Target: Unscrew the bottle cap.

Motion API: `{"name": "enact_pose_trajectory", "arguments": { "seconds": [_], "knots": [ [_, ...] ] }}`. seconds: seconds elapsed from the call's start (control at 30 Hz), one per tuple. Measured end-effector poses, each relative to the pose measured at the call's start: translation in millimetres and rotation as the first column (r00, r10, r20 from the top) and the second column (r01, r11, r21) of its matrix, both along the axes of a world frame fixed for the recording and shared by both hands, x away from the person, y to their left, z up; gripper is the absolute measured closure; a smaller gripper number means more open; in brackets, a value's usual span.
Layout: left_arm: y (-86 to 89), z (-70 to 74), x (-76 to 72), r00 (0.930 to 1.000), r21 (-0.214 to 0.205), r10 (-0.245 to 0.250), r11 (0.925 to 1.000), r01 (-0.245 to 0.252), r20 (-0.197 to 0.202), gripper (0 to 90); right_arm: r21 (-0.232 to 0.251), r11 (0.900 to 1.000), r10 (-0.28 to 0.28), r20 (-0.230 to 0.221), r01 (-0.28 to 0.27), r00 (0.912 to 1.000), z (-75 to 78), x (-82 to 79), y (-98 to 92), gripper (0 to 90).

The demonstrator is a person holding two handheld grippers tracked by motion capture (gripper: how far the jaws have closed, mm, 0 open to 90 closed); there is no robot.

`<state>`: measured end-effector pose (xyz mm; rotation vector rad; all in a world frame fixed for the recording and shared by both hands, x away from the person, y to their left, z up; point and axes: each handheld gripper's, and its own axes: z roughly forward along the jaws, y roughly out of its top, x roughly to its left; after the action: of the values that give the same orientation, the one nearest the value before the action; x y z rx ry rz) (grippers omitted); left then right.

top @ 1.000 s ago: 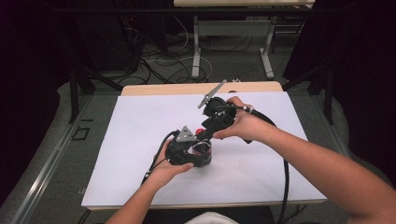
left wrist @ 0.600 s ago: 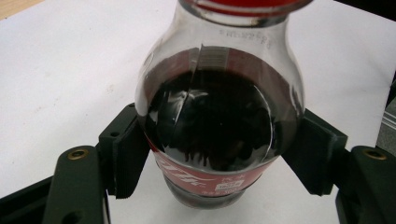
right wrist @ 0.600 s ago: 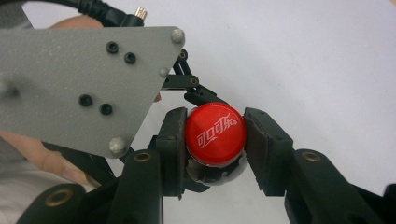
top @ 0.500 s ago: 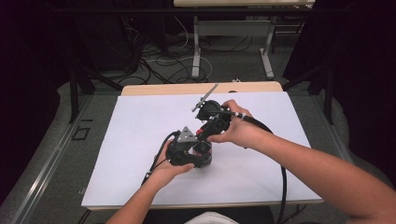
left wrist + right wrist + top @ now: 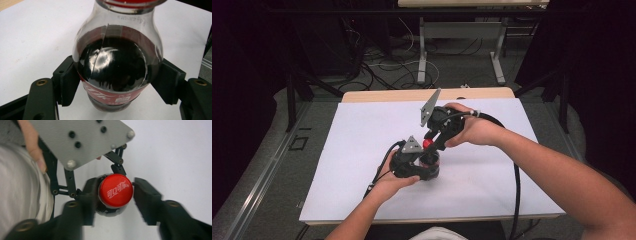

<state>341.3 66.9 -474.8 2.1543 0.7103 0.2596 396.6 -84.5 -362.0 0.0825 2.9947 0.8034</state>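
The bottle (image 5: 117, 67) stood mid-surface, heavy, slick; our left gripper (image 5: 117, 85) clamped its belly; our right gripper's (image 5: 113, 195) jaws, just reopened, bracketed the red cap (image 5: 115, 190), ungripped.

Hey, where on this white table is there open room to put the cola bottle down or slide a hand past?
The white table is bare left of the left gripper, out to its left edge, and along the far strip by the wooden edge. The near right corner is crossed by the right forearm and a black cable. The centre is crowded: both grippers meet at the bottle.
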Motion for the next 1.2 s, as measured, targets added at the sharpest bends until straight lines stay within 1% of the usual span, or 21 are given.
{"name": "enact_pose_trajectory", "arguments": {
  "seconds": [0.03,0.1,0.13,0.17,0.23,0.27,0.3,0.47,0.5,0.57,0.67,0.73,0.77,0.83,0.9,0.93,0.97,1.03,1.1,1.13,1.2],
  "knots": [
    [0.2,-0.1,0.2,1.0000,-0.001,0.003,1.0000,-0.003,-0.002,30.0,0.005,0.9988,-0.049,-0.022,0.049,0.9986,0.0,-1.2,-0.1,42.3],
    [0.7,-0.2,0.7,1.0000,-0.001,0.008,1.0000,-0.008,-0.002,30.0,0.012,0.9936,-0.112,-0.016,0.112,0.9936,0.9,-4.1,0.1,40.5],
    [1.1,-0.2,1.4,0.9999,0.000,0.010,0.9999,-0.010,0.005,30.0,0.017,0.9879,-0.154,-0.021,0.154,0.9878,1.6,-6.3,0.8,40.8],
    [1.5,-0.2,1.9,0.9999,0.001,0.011,0.9999,-0.011,0.008,30.0,0.019,0.9770,-0.212,-0.023,0.212,0.9771,2.9,-9.9,1.3,41.4],
    [1.5,-0.2,2.0,0.9999,-0.002,0.016,0.9999,-0.016,0.006,30.0,0.017,0.9601,-0.279,-0.012,0.279,0.9602,4.8,-14.1,2.9,44.9],
    [1.3,-0.4,1.8,0.9998,-0.004,0.018,0.9998,-0.018,0.006,30.0,0.013,0.9488,-0.316,0.004,0.316,0.9488,5.4,-16.3,4.0,46.0],
    [1.0,-0.4,1.6,0.9998,-0.007,0.018,0.9998,-0.018,0.003,29.9,0.009,0.9421,-0.335,-0.011,0.335,0.9421,5.2,-18.7,5.2,48.1],
    [0.7,-0.1,0.7,0.9998,-0.005,0.016,0.9998,-0.017,-0.007,29.9,-0.026,0.9057,-0.424,-0.025,0.423,0.9055,3.7,-21.8,8.8,55.0],
    [0.6,-0.1,0.6,0.9998,-0.006,0.016,0.9998,-0.016,-0.007,29.9,-0.030,0.9009,-0.434,-0.017,0.433,0.9009,3.6,-21.8,9.0,56.7],
    [0.7,0.0,0.5,0.9998,-0.007,0.017,0.9998,-0.017,-0.007,29.9,-0.031,0.8993,-0.437,-0.034,0.436,0.8988,4.0,-22.1,9.8,60.2],
    [1.2,0.1,1.2,0.9999,-0.008,0.015,0.9998,-0.015,0.001,30.0,-0.026,0.9165,-0.400,-0.021,0.399,0.9164,4.1,-21.1,10.3,60.5],
    [1.8,0.5,1.3,1.0000,-0.004,0.007,1.0000,-0.007,0.001,30.0,-0.033,0.9375,-0.347,-0.021,0.347,0.9375,4.8,-18.7,9.4,60.6],
    [2.2,0.9,1.1,1.0000,0.001,0.008,1.0000,-0.008,0.004,30.0,-0.030,0.9544,-0.298,-0.022,0.297,0.9544,4.8,-16.0,8.4,60.6],
    [3.0,2.6,0.6,0.9999,0.003,0.000,1.0000,0.000,-0.011,30.0,-0.028,0.9786,-0.204,-0.012,0.204,0.9788,5.6,-11.2,6.4,60.6],
    [2.1,1.3,0.7,0.9999,-0.010,0.002,1.0000,-0.002,0.013,30.0,-0.025,0.9922,-0.122,-0.011,0.122,0.9925,5.9,-6.2,4.0,60.6],
    [2.0,1.4,0.2,1.0000,-0.009,-0.001,1.0000,0.001,0.008,30.0,-0.022,0.9992,-0.035,-0.008,0.034,0.9994,5.9,-2.0,1.9,60.5],
    [1.4,1.3,-0.7,1.0000,-0.008,-0.002,1.0000,0.002,0.001,30.0,-0.022,0.9992,-0.035,-0.008,0.034,0.9994,5.9,-2.0,1.9,60.5],
    [0.5,1.4,-1.1,1.0000,-0.006,-0.009,0.9999,0.009,0.002,30.0,-0.027,0.9981,0.055,0.001,-0.055,0.9985,5.8,2.1,-0.1,60.4],
    [0.0,1.1,-1.3,1.0000,-0.008,-0.008,0.9999,0.008,-0.003,30.0,-0.022,0.9957,0.091,-0.001,-0.091,0.9959,5.2,4.5,-1.3,59.6],
    [-0.2,0.9,-1.4,1.0000,-0.009,-0.005,0.9999,0.005,-0.002,30.0,-0.023,0.9970,0.074,-0.001,-0.074,0.9972,5.2,4.6,-1.7,55.1],
    [0.7,1.2,0.0,0.9999,-0.006,-0.009,0.9999,0.009,0.011,30.0,0.001,0.9999,-0.011,-0.025,0.011,0.9996,4.1,2.2,-2.2,44.8]
  ]
}}
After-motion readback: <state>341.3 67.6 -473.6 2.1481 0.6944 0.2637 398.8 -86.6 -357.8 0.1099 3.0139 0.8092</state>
